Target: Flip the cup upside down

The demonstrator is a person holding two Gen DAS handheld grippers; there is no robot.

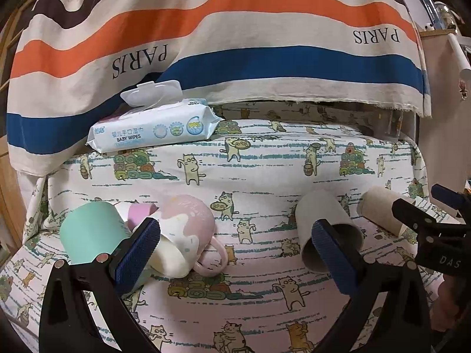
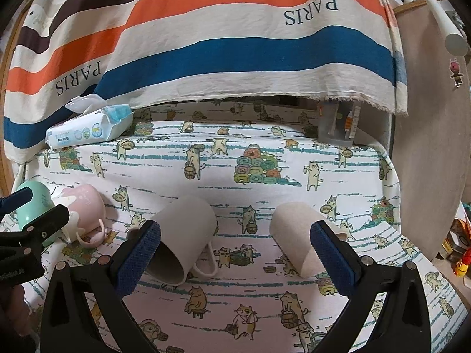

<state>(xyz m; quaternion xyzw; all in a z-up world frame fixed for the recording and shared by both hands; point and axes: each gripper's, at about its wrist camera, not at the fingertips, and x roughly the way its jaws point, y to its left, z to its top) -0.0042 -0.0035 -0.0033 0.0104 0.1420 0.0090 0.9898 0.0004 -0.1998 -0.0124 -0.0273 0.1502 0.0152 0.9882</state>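
Presently four cups are being shown lying on their sides on the cat-print cloth (image 2: 235,176), none yet inverted. The left gripper (image 1: 235,253) is being held wide open, empty, its jaws framing bare cloth; its left finger pad (image 1: 138,253) is overlapping the pink mug (image 1: 188,229) in the view, though contact cannot be confirmed. The pink mug is lying with its long axis running toward the camera, mouth facing the gripper and handle at its right side. A mint cup (image 1: 88,235) is lying just beside it on the left, and a small lilac cup (image 1: 139,211) is partly hidden between them.

The right gripper (image 2: 235,256) is likewise being held wide open and empty. The grey mug (image 2: 182,235) is lying just beside its left finger, mouth toward the camera and tilted leftward, handle at the lower right. The beige cup (image 2: 297,235) is lying against the right finger's line, mouth also facing the gripper.

Judged from position, the right gripper is nearer the grey and beige cups, the left nearer the pink mug. Which cup is meant cannot be told. All visible cup interiors are appearing empty. A pack of baby wipes (image 1: 156,126), lid raised, is resting well apart at the rear, under the striped cloth (image 1: 235,29).
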